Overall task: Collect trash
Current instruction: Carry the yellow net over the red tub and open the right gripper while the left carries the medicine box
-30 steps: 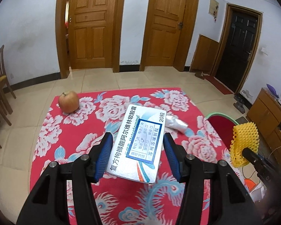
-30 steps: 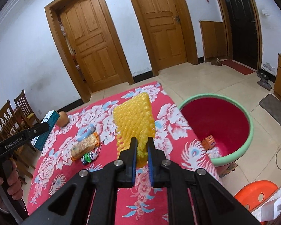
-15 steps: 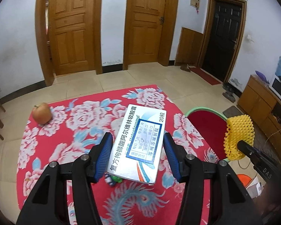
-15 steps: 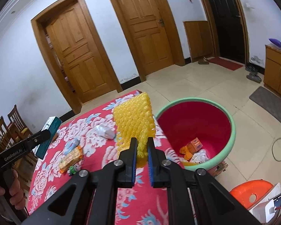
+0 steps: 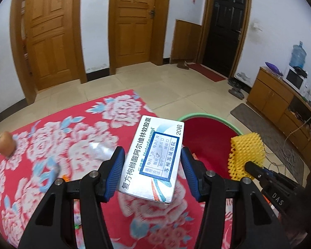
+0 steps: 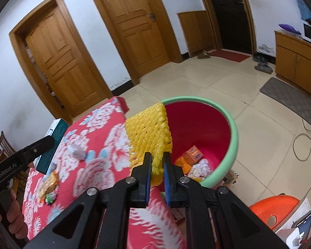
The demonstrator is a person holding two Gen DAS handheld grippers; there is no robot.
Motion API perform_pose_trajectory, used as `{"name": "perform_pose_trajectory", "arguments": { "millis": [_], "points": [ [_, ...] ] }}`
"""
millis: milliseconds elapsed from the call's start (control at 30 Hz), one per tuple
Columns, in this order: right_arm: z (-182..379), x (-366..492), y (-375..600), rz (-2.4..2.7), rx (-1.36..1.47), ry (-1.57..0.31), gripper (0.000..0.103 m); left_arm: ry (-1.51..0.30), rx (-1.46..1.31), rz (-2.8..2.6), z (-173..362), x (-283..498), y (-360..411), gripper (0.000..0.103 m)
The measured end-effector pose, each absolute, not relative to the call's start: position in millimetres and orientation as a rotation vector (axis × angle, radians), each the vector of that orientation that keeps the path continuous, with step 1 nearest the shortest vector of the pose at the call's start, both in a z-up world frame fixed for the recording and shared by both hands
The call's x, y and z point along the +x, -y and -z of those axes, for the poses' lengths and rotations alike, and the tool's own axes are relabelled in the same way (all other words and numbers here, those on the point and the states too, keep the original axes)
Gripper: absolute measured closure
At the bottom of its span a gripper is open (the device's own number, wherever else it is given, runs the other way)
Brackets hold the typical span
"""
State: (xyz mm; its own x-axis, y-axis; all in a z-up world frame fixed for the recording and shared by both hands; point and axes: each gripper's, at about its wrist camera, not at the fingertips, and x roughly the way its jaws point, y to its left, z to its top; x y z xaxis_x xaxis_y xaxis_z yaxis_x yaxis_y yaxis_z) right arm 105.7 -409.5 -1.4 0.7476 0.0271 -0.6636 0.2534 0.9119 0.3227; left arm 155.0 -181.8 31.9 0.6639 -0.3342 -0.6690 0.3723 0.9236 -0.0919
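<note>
Nearest in the right wrist view, the right gripper is clamped on the lower edge of a yellow foam fruit net, which stands up from the pads with its long axis pointing away from the tool. Just beyond and to the right of the net lies the open mouth of the red bin with its green rim; scraps already lie at its bottom, and the net's right edge overlaps the near rim in this view, so the drop calls, as I judge it, for a short carry forward and right. In the left wrist view the left gripper grips a white medicine box across its narrow width, the box's long axis running away from the tool and tilted up to the right. The bin sits beyond that box and to its right, and the right gripper is the nearer of the two to it. Farther left, on the red floral tablecloth, an apple, a crumpled clear wrapper and a snack packet wait.
</note>
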Motion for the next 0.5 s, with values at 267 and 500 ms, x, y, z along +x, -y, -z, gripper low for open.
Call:
{"name": "perform_pose_trajectory", "arguments": {
  "millis": [267, 500],
  "points": [
    [24.6, 111.4, 435.3, 0.177, 0.474, -0.755, 0.085, -0.778, 0.093, 0.465, -10.7, 171.9, 230.9, 0.047],
    [28.4, 105.4, 450.2, 0.208, 0.513, -0.744, 0.064, -0.789, 0.122, 0.515, 0.6, 185.2, 259.8, 0.047]
  ]
}}
